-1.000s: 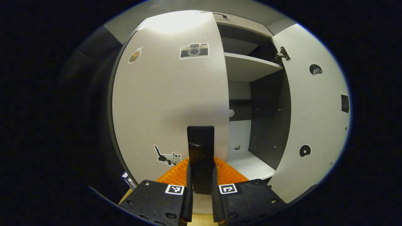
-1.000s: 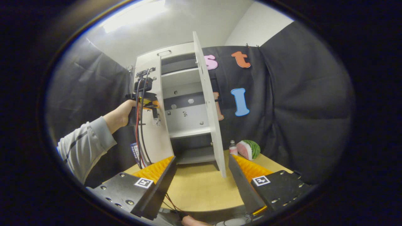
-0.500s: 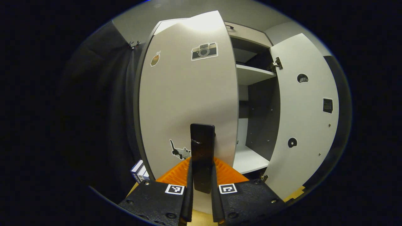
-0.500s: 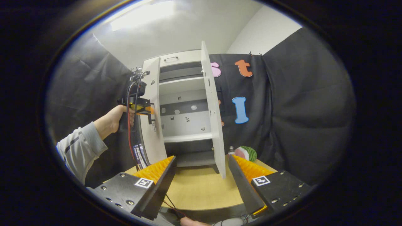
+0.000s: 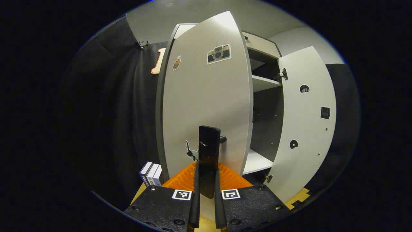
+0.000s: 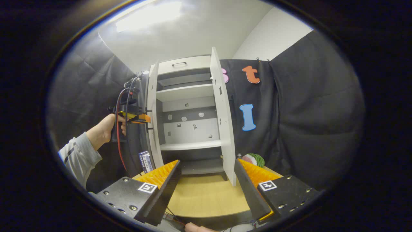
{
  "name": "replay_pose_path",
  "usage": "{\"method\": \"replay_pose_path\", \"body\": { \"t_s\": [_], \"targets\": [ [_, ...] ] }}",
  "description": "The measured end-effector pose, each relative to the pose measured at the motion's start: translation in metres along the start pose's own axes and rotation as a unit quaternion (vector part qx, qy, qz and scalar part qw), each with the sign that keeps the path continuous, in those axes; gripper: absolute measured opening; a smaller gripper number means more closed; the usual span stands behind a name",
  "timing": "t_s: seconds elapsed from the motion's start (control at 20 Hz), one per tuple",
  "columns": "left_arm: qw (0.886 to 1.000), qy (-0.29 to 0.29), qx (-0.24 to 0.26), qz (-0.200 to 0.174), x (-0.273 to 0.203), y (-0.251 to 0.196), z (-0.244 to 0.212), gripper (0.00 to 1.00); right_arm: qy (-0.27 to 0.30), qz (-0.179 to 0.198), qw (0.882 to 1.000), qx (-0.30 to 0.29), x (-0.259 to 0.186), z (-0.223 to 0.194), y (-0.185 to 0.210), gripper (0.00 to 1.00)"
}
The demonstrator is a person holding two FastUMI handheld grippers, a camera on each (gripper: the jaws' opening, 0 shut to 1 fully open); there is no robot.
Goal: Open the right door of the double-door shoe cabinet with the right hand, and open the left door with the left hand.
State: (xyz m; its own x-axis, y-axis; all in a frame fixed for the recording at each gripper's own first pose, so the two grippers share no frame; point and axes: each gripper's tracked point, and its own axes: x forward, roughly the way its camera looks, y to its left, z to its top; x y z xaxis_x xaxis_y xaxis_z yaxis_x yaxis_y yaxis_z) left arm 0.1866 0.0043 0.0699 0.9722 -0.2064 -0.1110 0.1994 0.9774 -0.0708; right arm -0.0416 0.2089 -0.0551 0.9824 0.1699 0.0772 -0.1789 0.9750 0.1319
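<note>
In the left gripper view the white left door [image 5: 206,103], with camera and cat stickers, stands swung out from the cabinet. My left gripper [image 5: 207,182] is shut on its black upright handle [image 5: 209,145]. The right door [image 5: 305,119] hangs wide open beyond it, baring a white shelf [image 5: 262,83]. In the right gripper view the shoe cabinet [image 6: 186,112] shows both doors out: the left door [image 6: 152,116] edge-on and the right door [image 6: 222,116]. A hand holds the left gripper [image 6: 141,118] at the left door. My right gripper [image 6: 206,175] is open and holds nothing, well back from the cabinet.
The cabinet stands on a wooden table [image 6: 206,196]. Some small books [image 6: 145,160] stand by its left side, and a watermelon slice [image 6: 254,159] lies to its right. Black cloth walls close in all around. A sleeved forearm [image 6: 80,151] reaches in from the left.
The left door has swung farther open, drawn by my left gripper on its handle. The right gripper has stayed open and seems to have backed off slightly.
</note>
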Motion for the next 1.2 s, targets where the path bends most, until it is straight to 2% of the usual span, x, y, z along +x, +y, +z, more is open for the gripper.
{"method": "replay_pose_path", "body": {
  "t_s": [0.15, 0.35, 0.5, 0.75, 0.8, 0.95, 1.2],
  "targets": [
    [1.000, -0.004, 0.012, -0.004, -0.009, 0.009, 0.000, 0.18, -0.002, -0.005, 1.000, 0.003, 0.007, 0.000, 0.001, 0.99],
    [1.000, -0.008, 0.003, 0.005, -0.024, 0.035, 0.000, 0.16, 0.000, -0.003, 1.000, 0.003, 0.007, -0.001, 0.005, 0.98],
    [1.000, -0.015, 0.012, 0.011, -0.033, 0.057, 0.000, 0.12, 0.002, 0.002, 1.000, 0.002, 0.008, -0.002, 0.012, 0.99],
    [0.995, -0.022, 0.026, 0.089, -0.041, 0.122, 0.001, 0.02, 0.002, 0.012, 1.000, -0.002, 0.015, -0.004, 0.027, 0.99],
    [0.996, -0.023, 0.019, 0.084, -0.042, 0.128, 0.000, 0.01, 0.004, 0.013, 1.000, -0.002, 0.017, -0.005, 0.030, 0.99],
    [0.999, -0.028, 0.004, 0.040, -0.043, 0.127, 0.003, 0.00, 0.008, 0.012, 1.000, -0.003, 0.027, -0.008, 0.035, 0.98],
    [0.999, -0.041, 0.011, 0.025, -0.043, 0.129, 0.003, 0.03, 0.004, 0.013, 1.000, -0.008, 0.032, -0.007, 0.045, 0.98]
  ]
}}
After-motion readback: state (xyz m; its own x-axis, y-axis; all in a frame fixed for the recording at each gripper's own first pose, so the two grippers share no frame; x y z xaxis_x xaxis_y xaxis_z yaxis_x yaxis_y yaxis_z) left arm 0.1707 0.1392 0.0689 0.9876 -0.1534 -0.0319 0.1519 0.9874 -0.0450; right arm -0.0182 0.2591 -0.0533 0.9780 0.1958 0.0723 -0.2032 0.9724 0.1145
